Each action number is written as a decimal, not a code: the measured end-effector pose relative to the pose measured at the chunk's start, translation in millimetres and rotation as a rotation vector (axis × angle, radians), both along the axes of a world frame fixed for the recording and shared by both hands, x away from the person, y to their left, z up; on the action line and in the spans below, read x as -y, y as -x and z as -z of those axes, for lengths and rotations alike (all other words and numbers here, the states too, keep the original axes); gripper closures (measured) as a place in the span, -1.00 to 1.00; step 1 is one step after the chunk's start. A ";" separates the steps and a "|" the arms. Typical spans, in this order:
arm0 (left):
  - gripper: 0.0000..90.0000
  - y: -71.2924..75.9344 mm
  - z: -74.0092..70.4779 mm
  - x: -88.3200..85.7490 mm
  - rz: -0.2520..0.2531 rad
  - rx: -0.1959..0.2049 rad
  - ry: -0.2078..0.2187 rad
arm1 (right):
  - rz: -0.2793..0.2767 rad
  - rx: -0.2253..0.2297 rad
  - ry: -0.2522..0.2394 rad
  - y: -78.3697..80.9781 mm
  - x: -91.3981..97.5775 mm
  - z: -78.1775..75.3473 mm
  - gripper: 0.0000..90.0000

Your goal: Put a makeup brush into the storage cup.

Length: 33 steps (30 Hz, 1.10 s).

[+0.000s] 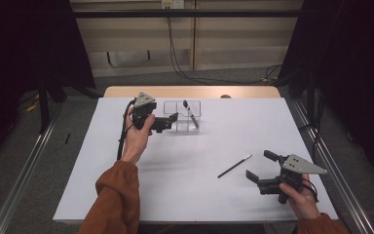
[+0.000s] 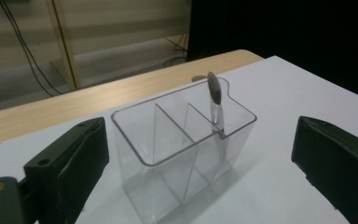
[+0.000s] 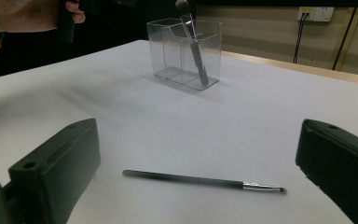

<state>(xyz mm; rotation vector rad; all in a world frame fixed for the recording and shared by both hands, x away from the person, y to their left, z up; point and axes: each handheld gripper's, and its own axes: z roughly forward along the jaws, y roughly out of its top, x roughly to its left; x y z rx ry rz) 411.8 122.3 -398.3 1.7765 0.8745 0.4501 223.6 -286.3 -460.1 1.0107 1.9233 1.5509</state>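
One brush (image 1: pixel 190 113) is seen stowed in the organizer (image 1: pixel 182 116) just ahead of the open, empty left gripper (image 1: pixel 171 121); the second brush (image 1: pixel 234 166), lying before the open right gripper (image 1: pixel 260 167), is judged due for pickup.

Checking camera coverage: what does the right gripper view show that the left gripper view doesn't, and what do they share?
Right gripper view alone: the thin brush lying flat on the white table between the open right claw, and the person's left hand at top left.

Left gripper view alone: the open left claw, with nothing between its jaws, and the table's wooden edge behind the organizer.

Both: the clear divided organizer with a makeup brush standing tilted in an end compartment.
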 end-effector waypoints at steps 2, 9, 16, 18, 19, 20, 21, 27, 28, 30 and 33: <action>-0.90 3.7 -0.7 -4.0 0.007 0.016 -0.003 | 0.000 0.000 0.000 0.0 -0.1 0.0 -1.00; -0.91 18.0 2.5 -19.4 0.015 0.041 0.003 | -0.003 -0.001 -0.002 -0.3 -0.1 -0.1 -1.00; -0.92 33.2 5.3 -32.0 0.064 0.051 0.007 | -0.002 -0.001 0.000 -1.0 -0.2 0.2 -1.00; -0.93 37.5 5.3 -34.2 0.056 0.059 -0.001 | -0.002 -0.001 0.000 -1.1 -0.3 0.2 -1.00; -0.91 40.3 5.1 -35.0 0.044 0.068 -0.004 | -0.002 -0.001 0.000 -1.0 -0.3 0.2 -1.00; -0.89 42.3 4.6 -36.8 0.044 0.067 -0.011 | -0.001 0.000 0.001 -1.0 -0.2 0.1 -1.00; -0.89 43.8 4.6 -37.5 0.038 0.071 -0.011 | -0.001 0.000 0.000 -1.1 -0.2 0.2 -1.00; -0.92 55.4 8.2 -48.9 0.024 0.058 0.006 | 0.001 0.000 0.001 -0.7 0.0 0.0 -1.00; -0.92 57.7 9.2 -51.5 0.018 0.051 0.004 | 0.001 0.000 0.001 -0.7 0.1 0.0 -1.00; -0.92 62.2 10.9 -57.1 0.012 0.058 -0.010 | 0.001 0.000 0.002 -1.0 -0.1 0.1 -1.00; -0.91 70.0 13.2 -63.3 -0.001 0.068 -0.002 | 0.002 -0.002 0.002 -1.2 -0.5 0.3 -1.00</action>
